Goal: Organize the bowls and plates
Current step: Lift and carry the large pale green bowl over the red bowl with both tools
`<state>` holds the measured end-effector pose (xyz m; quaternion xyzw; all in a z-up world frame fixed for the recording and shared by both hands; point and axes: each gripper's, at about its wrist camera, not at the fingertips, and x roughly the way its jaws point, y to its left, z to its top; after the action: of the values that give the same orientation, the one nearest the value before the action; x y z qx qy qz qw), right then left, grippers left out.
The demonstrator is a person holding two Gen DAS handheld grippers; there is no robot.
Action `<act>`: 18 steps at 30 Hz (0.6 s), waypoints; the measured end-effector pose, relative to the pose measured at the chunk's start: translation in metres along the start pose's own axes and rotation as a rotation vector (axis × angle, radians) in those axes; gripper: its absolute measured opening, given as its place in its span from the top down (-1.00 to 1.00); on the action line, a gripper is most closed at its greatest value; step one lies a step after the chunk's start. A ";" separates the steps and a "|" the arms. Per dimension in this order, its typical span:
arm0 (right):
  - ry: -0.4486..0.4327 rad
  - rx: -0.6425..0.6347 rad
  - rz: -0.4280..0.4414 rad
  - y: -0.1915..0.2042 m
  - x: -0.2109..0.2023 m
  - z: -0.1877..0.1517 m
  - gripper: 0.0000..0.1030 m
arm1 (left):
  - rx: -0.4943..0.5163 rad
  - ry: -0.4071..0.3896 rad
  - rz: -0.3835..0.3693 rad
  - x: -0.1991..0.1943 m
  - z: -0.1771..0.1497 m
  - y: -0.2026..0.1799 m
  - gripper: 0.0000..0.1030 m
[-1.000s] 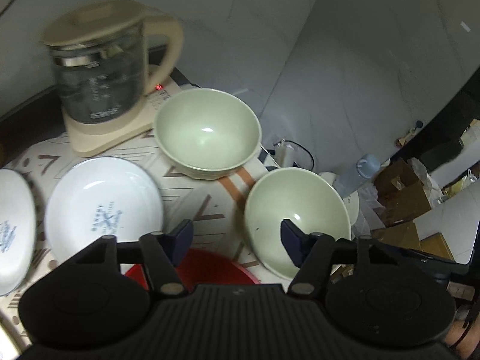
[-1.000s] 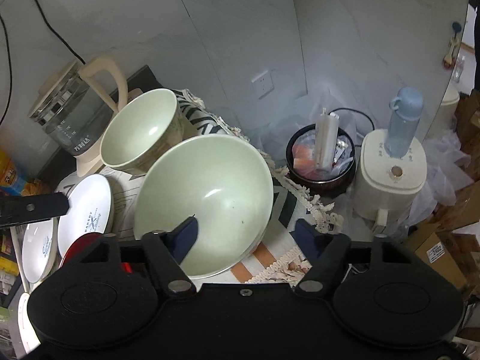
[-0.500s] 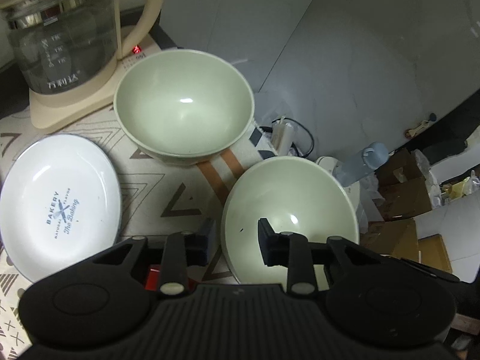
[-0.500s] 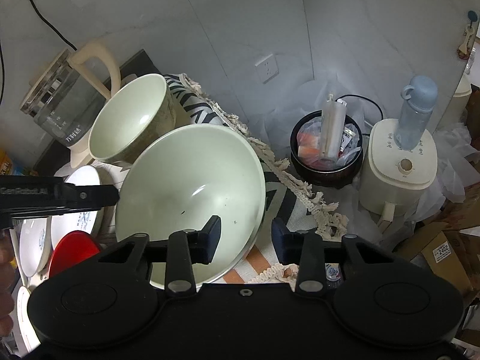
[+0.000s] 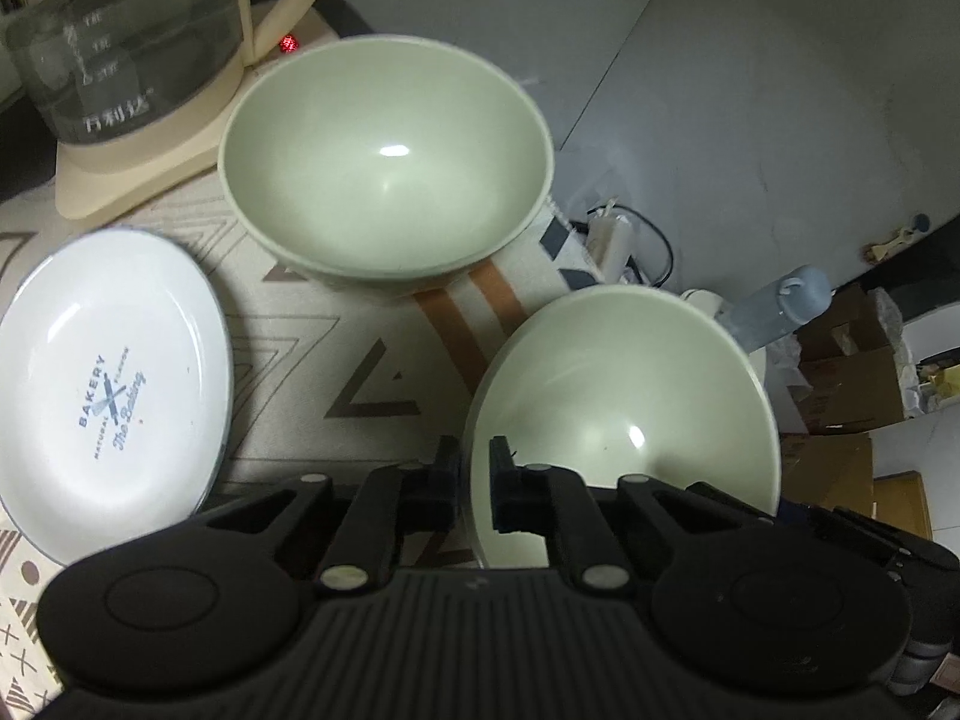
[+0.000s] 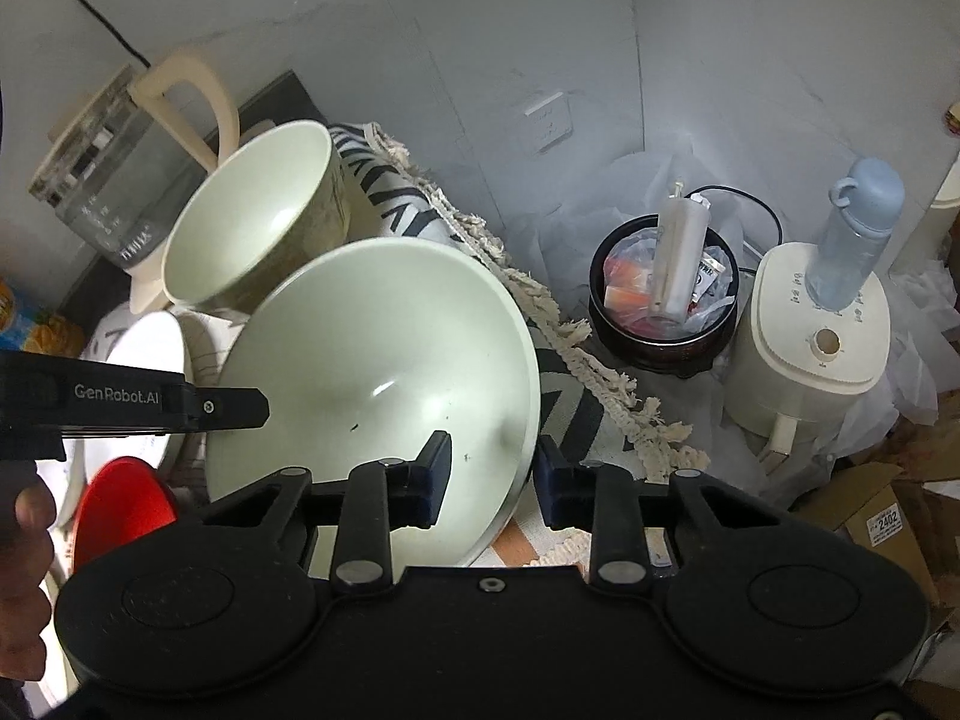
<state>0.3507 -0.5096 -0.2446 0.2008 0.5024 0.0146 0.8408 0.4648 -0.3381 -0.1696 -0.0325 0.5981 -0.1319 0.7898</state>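
Observation:
A wide pale green bowl [image 5: 624, 414] sits tilted at the table's right edge; it also shows in the right wrist view [image 6: 372, 384]. My left gripper [image 5: 475, 480] is shut on its near-left rim. My right gripper [image 6: 489, 477] straddles its right rim, one finger inside and one outside, with a gap left. A deeper green bowl [image 5: 384, 162] stands behind it, also in the right wrist view [image 6: 252, 216]. A white oval plate [image 5: 102, 384] lies to the left. A red dish [image 6: 123, 507] shows at lower left.
A glass kettle [image 5: 120, 42] on a cream base stands at the back left. Below the table edge on the right are a black bin [image 6: 666, 294], a cream appliance [image 6: 816, 348] with a blue bottle [image 6: 852, 234], and cardboard boxes [image 6: 876, 516].
My left gripper moved forward and right and closed on the wide bowl's rim. My right gripper narrowed, then widened a little, and now straddles the bowl's right rim. The bowl has tilted.

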 end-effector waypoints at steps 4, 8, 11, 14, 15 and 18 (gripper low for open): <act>-0.002 -0.012 -0.012 -0.001 0.003 0.000 0.61 | -0.019 0.009 0.010 0.005 -0.001 0.001 0.92; -0.012 -0.011 -0.003 -0.004 0.000 0.002 0.75 | -0.037 -0.006 0.013 0.000 -0.001 0.002 0.92; -0.045 -0.025 0.006 -0.004 -0.008 0.004 0.76 | -0.047 -0.031 -0.005 -0.010 -0.002 0.002 0.92; -0.075 -0.032 0.012 0.000 -0.016 0.009 0.76 | -0.059 -0.059 -0.016 -0.023 -0.003 0.002 0.92; -0.083 -0.031 0.014 0.001 -0.019 0.010 0.76 | -0.061 -0.067 -0.021 -0.027 -0.002 0.002 0.92; -0.109 -0.035 0.023 0.004 -0.028 0.015 0.76 | -0.064 -0.095 -0.034 -0.041 -0.003 0.003 0.92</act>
<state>0.3502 -0.5165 -0.2139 0.1925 0.4534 0.0223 0.8700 0.4523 -0.3243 -0.1323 -0.0742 0.5634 -0.1245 0.8134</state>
